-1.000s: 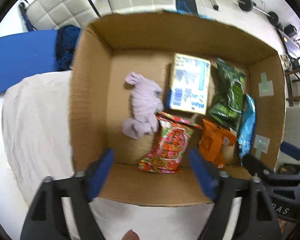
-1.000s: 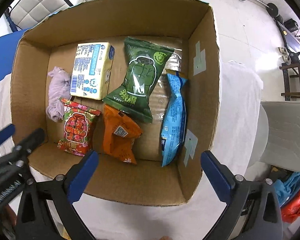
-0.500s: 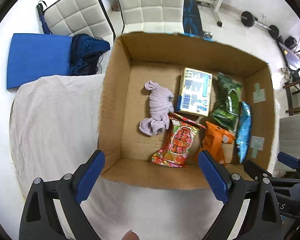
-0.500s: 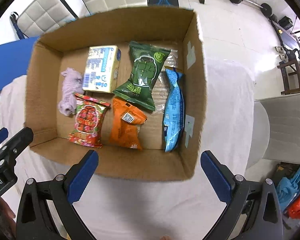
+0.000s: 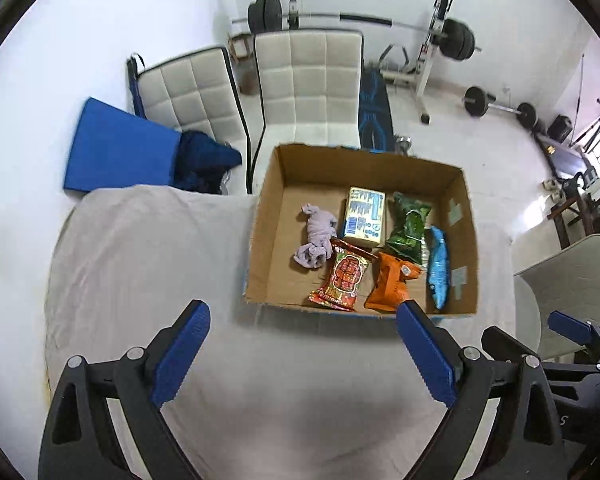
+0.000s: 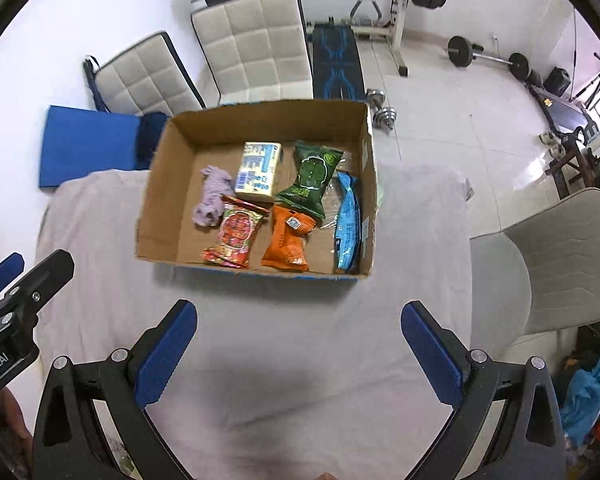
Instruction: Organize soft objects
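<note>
An open cardboard box (image 5: 268, 216) (image 6: 160, 196) stands on a table with a pale cloth (image 5: 148, 248) (image 6: 284, 352). In it lie a lilac cloth bundle (image 5: 315, 236) (image 6: 212, 196), a pale yellow pack (image 5: 364, 218) (image 6: 258, 172), a green bag (image 5: 410, 228) (image 6: 312, 180), a red snack bag (image 5: 342, 276) (image 6: 236, 236), an orange bag (image 5: 392, 286) (image 6: 288, 240) and a blue bag (image 5: 438, 268) (image 6: 348, 220). My left gripper (image 5: 302, 336) is open and empty, held back from the box. My right gripper (image 6: 298, 332) is open and empty too.
Two white padded chairs (image 5: 308, 84) (image 6: 256, 48) stand behind the table, with a blue mat (image 5: 116, 152) (image 6: 84, 144) and dark cloth at the left. Gym weights (image 6: 380, 114) lie on the floor. A grey chair (image 6: 560, 256) stands at the right.
Both grippers have pulled back and up from above the box. The box now looks smaller and farther away, and the room behind has come into view. The things in the box have not moved.
</note>
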Motion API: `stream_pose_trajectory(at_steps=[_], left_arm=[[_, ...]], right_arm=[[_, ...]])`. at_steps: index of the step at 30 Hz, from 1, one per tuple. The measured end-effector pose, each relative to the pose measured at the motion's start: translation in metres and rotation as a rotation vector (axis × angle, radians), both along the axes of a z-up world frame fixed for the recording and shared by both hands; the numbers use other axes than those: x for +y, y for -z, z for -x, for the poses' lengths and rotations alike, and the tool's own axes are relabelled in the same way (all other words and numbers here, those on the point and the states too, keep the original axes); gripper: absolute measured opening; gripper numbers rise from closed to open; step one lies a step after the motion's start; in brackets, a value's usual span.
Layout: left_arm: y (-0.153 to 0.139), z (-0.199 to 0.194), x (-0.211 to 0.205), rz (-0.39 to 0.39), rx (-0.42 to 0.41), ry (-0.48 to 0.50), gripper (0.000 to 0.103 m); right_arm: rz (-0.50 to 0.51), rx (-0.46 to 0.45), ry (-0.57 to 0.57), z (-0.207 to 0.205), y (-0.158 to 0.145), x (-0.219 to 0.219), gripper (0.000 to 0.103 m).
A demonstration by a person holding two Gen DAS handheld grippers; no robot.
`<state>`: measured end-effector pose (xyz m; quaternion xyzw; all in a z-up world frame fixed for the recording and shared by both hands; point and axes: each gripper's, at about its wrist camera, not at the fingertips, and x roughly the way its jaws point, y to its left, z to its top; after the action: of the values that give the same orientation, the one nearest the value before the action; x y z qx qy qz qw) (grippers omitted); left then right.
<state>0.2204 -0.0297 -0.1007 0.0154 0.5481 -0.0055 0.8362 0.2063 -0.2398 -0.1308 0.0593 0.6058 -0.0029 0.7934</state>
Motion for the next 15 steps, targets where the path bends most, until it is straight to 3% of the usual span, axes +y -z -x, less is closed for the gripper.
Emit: stream_pose_trajectory(at_steps=[15], left_arm=[[-0.092,0.106,0.012,0.02,-0.111,0.019,0.096]], right_arm=[[0.003,-0.161,0.03,0.117,-0.11,-0.001,0.103]])
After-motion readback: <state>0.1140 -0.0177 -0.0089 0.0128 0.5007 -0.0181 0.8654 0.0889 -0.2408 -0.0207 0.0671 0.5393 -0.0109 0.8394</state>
